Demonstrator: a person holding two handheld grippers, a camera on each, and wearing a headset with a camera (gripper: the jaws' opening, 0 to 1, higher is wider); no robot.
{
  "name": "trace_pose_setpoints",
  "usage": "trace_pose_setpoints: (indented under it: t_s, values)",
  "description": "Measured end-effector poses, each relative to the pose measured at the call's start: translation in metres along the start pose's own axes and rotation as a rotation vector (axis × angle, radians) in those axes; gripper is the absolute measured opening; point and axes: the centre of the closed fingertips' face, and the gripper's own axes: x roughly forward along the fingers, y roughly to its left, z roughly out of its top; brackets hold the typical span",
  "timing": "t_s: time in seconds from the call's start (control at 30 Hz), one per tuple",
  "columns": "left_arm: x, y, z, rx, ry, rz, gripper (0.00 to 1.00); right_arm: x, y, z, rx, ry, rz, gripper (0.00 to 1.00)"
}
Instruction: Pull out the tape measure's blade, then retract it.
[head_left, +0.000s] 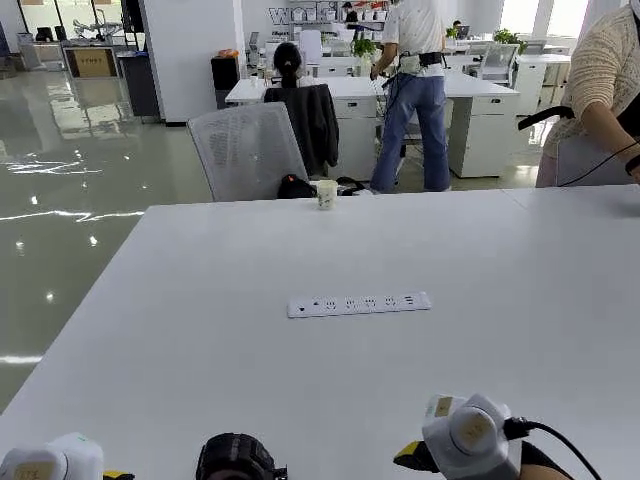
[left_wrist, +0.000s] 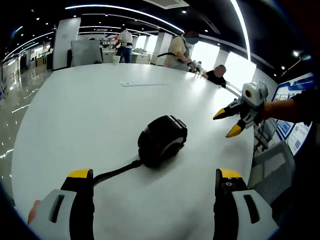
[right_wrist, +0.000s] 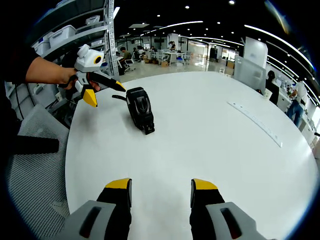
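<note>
Left tongs (left_wrist: 154, 174) spread wide, pinching nothing, low over white worktop (left_wrist: 75, 110). Right tongs (right_wrist: 161, 184) also spread, empty, facing in from the opposite side. Black tape measure (left_wrist: 162, 140) lying on worktop between the two, near its close edge, touched by neither, blade in, black strap (left_wrist: 115, 172) trailing toward left tongs. White power strip (head_left: 359, 304) farther out, mid-worktop; paper cup (head_left: 326, 194) at far edge.

No words or numbers can be read. Print is seen on a blue wall poster (left_wrist: 295, 132) behind the right claw (left_wrist: 223, 126), but it is too blurred.
</note>
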Motion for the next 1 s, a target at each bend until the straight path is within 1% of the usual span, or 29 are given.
trace_pose_setpoints:
  t_s: [0.07,0.13,0.2,0.33,0.4,0.5,0.57,0.67,0.77,0.87,0.93,1.0]
  values:
    - [-0.004,-0.001,-0.002,0.008,0.005,-0.015,0.99,-0.005,-0.004,-0.008,0.009,0.003,-0.009,0.48]
    - [-0.007,0.0,-0.004,0.01,0.015,-0.018,0.99,-0.009,-0.004,-0.011,0.039,-0.01,0.0,0.53]
    - [-0.011,-0.001,-0.007,0.004,0.026,-0.031,0.99,-0.013,-0.007,-0.017,0.054,-0.007,-0.005,0.58]
    - [-0.017,0.002,-0.014,0.021,0.052,-0.029,0.99,-0.023,-0.01,-0.029,0.078,-0.002,-0.02,0.6]
    - [-0.021,0.003,-0.016,0.035,0.055,-0.024,0.99,-0.027,-0.013,-0.036,0.092,0.007,-0.026,0.62]
    - [-0.024,0.006,-0.017,0.038,0.061,-0.024,0.99,-0.034,-0.016,-0.043,0.103,0.012,-0.037,0.65]
    - [-0.028,0.004,-0.016,0.035,0.056,-0.032,0.99,-0.041,-0.02,-0.046,0.116,0.006,-0.049,0.66]
    - [-0.034,0.007,-0.013,0.046,0.047,-0.028,0.99,-0.053,-0.025,-0.047,0.137,-0.016,-0.064,0.7]
    - [-0.038,0.01,-0.014,0.051,0.052,-0.03,0.99,-0.062,-0.028,-0.052,0.14,-0.02,-0.071,0.73]
    - [-0.044,0.009,-0.014,0.072,0.058,-0.026,0.99,-0.07,-0.029,-0.057,0.14,-0.019,-0.074,0.78]
    - [-0.047,0.012,-0.014,0.086,0.056,-0.016,0.99,-0.075,-0.03,-0.062,0.138,-0.012,-0.075,0.79]
    - [-0.05,0.013,-0.014,0.086,0.055,-0.012,0.99,-0.078,-0.031,-0.068,0.13,-0.002,-0.076,0.8]
